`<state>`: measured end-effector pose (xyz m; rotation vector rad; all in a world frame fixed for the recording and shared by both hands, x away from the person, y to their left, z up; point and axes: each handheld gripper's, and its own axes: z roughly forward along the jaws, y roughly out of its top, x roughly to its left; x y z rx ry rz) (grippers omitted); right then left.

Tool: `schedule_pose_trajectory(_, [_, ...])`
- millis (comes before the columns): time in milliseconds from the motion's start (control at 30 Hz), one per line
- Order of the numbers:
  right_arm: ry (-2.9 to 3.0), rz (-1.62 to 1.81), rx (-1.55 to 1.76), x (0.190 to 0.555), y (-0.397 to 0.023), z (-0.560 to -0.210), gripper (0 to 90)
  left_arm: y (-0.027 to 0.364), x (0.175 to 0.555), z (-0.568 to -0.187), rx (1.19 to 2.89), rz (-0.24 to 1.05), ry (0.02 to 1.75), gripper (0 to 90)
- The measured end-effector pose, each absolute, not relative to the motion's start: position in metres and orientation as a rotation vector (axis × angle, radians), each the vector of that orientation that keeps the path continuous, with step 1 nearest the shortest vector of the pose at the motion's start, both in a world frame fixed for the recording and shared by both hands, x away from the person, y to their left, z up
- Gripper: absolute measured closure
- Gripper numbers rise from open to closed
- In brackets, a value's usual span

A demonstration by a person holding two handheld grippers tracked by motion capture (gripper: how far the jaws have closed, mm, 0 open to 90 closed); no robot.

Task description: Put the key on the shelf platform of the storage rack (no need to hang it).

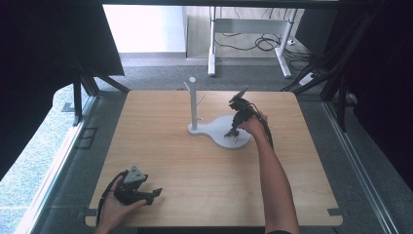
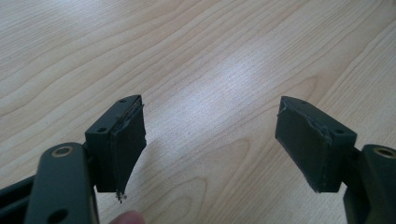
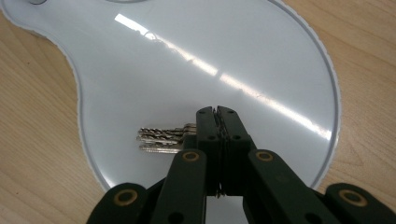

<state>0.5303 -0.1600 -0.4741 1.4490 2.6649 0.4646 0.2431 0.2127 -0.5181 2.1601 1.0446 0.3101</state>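
- Two hand-held black two-jaw grippers are in use over a light wood-grain tabletop.
- Right gripper: jaws pressed together at the tips, clenched on a small bunch of silver metal keys. The key blades project sideways to the left of the jaws in the right gripper view; the part actually gripped is hidden behind the jaws.
- Directly beneath and ahead of the right gripper lies a glossy white flat base plate with a rounded lobe. Whether the keys touch the plate or hang just above it cannot be told.
- High view: the right gripper points down onto the round lobe of the base plate, held by the person's right hand, forearm extended from the near edge of the tabletop.
- To the left of the right gripper, on the narrower end of the same plate, stands an upright white post with short side pegs.
- Left gripper: jaws spread wide apart, released, nothing between them; bare tabletop lies below and ahead of it.
- High view: the left gripper sits low near the near-left edge of the tabletop, held in the person's left hand, well apart from the right gripper and the plate.
- A fingertip shows just behind the left jaw.
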Motion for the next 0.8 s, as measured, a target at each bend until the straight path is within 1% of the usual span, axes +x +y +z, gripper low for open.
schedule_pose_trajectory(167, [2.657,0.474,1.448,0.531,-0.160,-0.475,88.2,0.213,0.243,-0.518,2.160,0.312,1.046,24.5])
schedule_pose_trajectory(267, [2.644,0.472,1.429,0.530,-0.159,-0.475,81.7,0.214,0.243,-0.518,2.158,0.312,1.048,24.5])
schedule_pose_trajectory(367, [2.628,0.481,1.417,0.529,-0.160,-0.473,79.0,0.215,0.243,-0.518,2.156,0.313,1.050,24.5])
schedule_pose_trajectory(633, [2.611,0.527,1.409,0.521,-0.167,-0.460,62.3,0.215,0.243,-0.518,2.155,0.312,1.050,24.5])
schedule_pose_trajectory(800, [2.603,0.604,1.391,0.507,-0.174,-0.451,56.2,0.215,0.243,-0.518,2.156,0.314,1.051,24.5])
